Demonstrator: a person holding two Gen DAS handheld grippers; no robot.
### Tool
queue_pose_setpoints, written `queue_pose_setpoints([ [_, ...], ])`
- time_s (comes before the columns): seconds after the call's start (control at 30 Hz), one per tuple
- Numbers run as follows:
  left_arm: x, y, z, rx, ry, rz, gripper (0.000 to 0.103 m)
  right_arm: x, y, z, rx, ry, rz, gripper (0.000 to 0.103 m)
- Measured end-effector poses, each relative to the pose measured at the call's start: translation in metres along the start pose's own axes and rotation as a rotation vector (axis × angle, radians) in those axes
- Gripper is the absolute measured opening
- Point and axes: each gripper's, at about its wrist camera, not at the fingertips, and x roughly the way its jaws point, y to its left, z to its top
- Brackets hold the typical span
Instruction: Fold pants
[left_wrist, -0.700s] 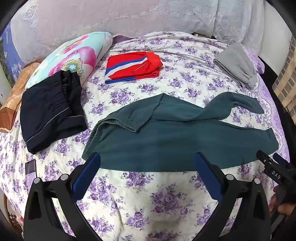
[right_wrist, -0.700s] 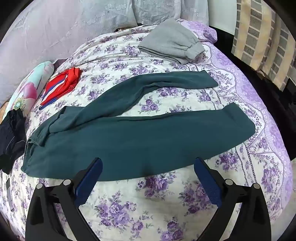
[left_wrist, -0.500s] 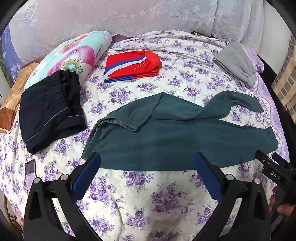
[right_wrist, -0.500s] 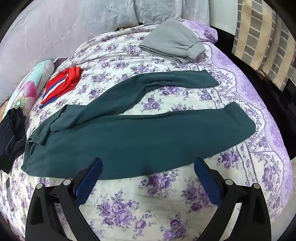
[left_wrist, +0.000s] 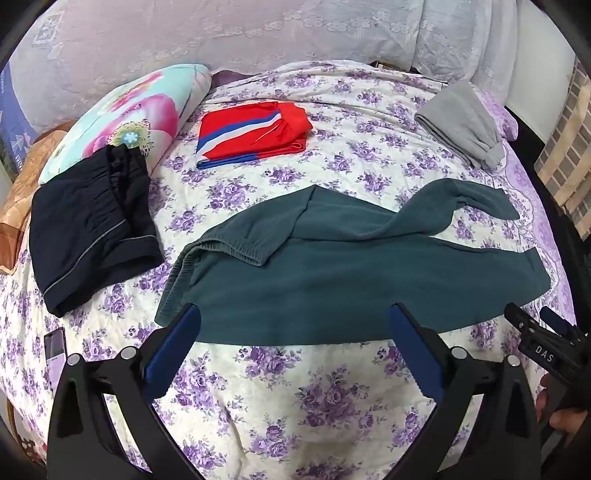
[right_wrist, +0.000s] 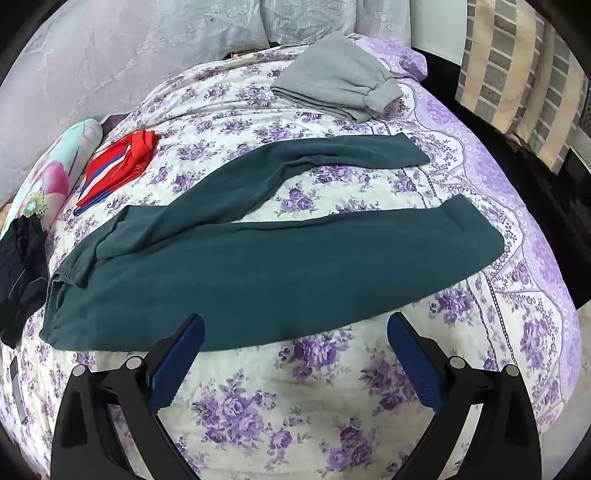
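Even, soft indoor light; faint shadows; sharp focus; strong fisheye bending, dark corners.

Both fisheye views look forward and down over the bed (left_wrist: 280, 398) from its near edge, each framed by its own tool's spread fingers. The left view sits toward the waistband end of the green pants (left_wrist: 351, 280), the right view toward the leg ends. Both share the pants (right_wrist: 258, 273) and the folded clothes beyond.

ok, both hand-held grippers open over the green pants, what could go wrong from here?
1. The dark green fleece pants lie with legs splayed; the far leg may fold in crooked.
2. The waistband is flipped over, so a pinch there may catch one layer only.
3. The folded black shorts lie close and may snag.
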Motion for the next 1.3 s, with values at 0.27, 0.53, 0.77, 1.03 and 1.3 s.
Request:
queue_pose_setpoints([
  [0.27, -0.002, 0.001, 0.002, 0.000, -0.005, 0.000, 0.098, -0.001, 0.002, 0.000, -0.006, -0.005, -0.001, 0.099],
  [0.53, -0.003, 0.000, 0.003, 0.005, -0.005, -0.006, 0.098, -0.006, 0.008, 0.004, -0.015, -0.018, 0.006, 0.099],
  [0.77, -0.004, 0.000, 0.003, 0.000, -0.004, -0.005, 0.098, -0.004, 0.009, 0.002, -0.011, -0.013, 0.011, 0.099],
  [1.03, -0.004, 0.000, 0.003, 0.001, -0.004, -0.005, 0.098, -0.003, 0.010, 0.001, -0.012, -0.011, 0.015, 0.099],
  [1.3, -0.004, 0.001, 0.003, 0.000, -0.005, -0.006, 0.098, -0.003, 0.011, 0.001, -0.015, -0.012, 0.016, 0.099],
])
